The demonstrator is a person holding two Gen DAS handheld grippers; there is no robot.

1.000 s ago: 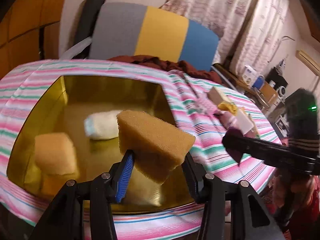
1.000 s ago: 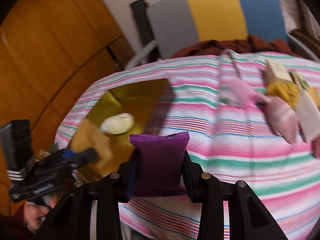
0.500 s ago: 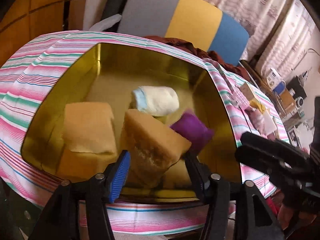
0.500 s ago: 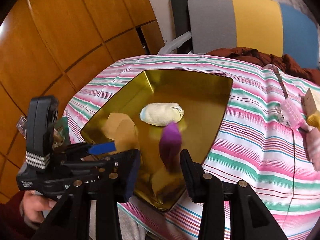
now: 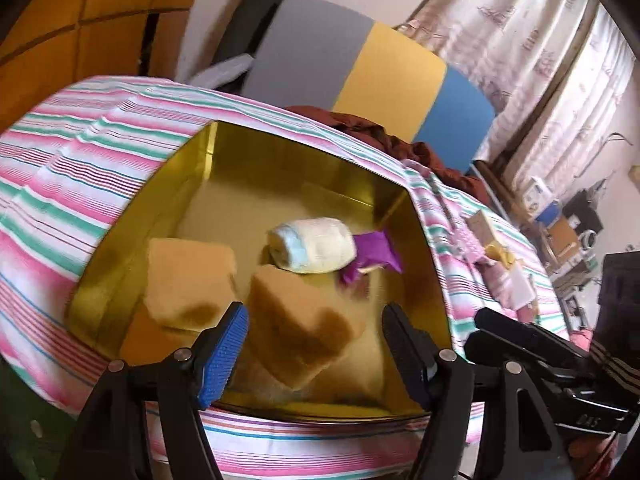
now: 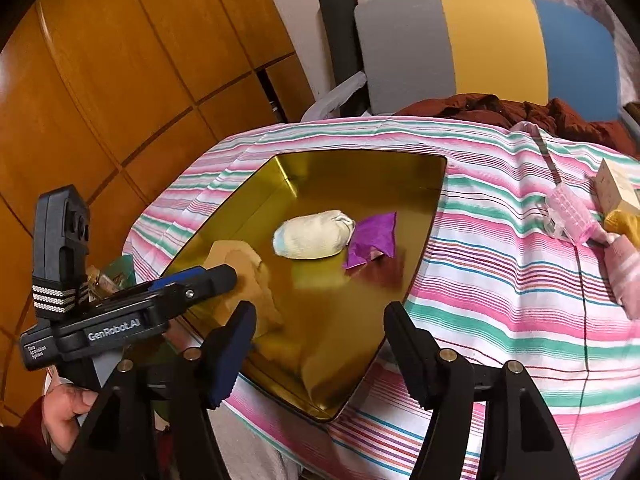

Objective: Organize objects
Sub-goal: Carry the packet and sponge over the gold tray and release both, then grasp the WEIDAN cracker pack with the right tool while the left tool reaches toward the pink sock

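A gold metal tray [image 5: 300, 160] [image 6: 360, 155] sits on the striped tablecloth. It holds a tan sponge [image 5: 188, 280], a rolled white cloth [image 5: 312, 250] [image 6: 312, 234] and a purple packet [image 5: 376, 248] [image 6: 372, 240]. A second tan sponge [image 5: 300, 320] lies in the tray between the jaws of my left gripper [image 5: 316, 354], which are opening, with the pads clear of it. My right gripper [image 6: 320, 344] hovers over the tray's near corner, its jaws opening with nothing between them. The left gripper [image 6: 200, 278] also shows in the right wrist view, held by a hand [image 6: 64, 404].
On the cloth right of the tray lie a pink ribbed pack [image 6: 568, 216], a small cardboard box [image 6: 616, 188], a yellow item [image 6: 624, 220] and a pink sock [image 6: 624, 276]. A grey, yellow and blue chair back [image 6: 480, 44] stands behind. Wood panelling [image 6: 120, 80] fills the left.
Both grippers moved in over the tray and opened. The sponge left my left gripper and now rests on the tray floor. The purple packet dropped from my right gripper beside the rolled cloth.
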